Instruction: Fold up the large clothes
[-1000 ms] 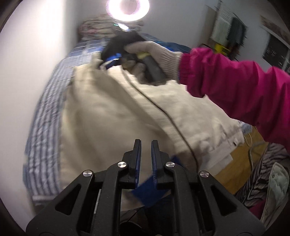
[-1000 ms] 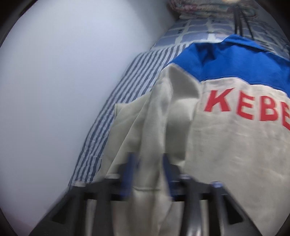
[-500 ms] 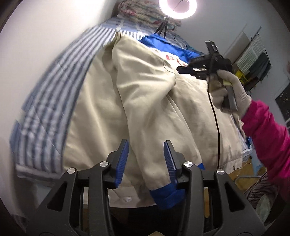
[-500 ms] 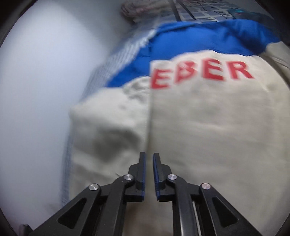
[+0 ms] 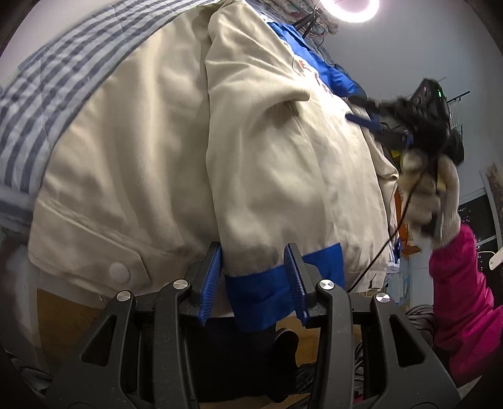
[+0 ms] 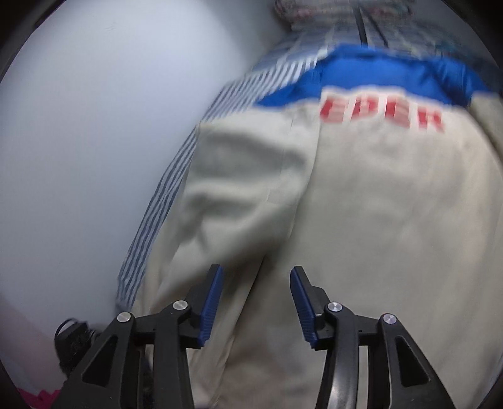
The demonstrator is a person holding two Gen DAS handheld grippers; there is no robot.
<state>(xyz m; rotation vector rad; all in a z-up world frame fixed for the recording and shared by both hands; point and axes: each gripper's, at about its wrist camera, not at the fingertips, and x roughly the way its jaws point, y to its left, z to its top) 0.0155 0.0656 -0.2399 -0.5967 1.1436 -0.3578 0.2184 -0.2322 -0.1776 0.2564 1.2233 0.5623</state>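
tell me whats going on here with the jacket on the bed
A person is folding a beige and blue jacket on a striped bed, with a handheld gripper in each hand. One sleeve already lies folded over the body. The left gripper straddles the blue cuff, jaws just opened; the right gripper, jaws just opened too, hovers empty above the jacket.

Ring light [image 5: 348, 9] glares; right-wrist view motion-blurred.
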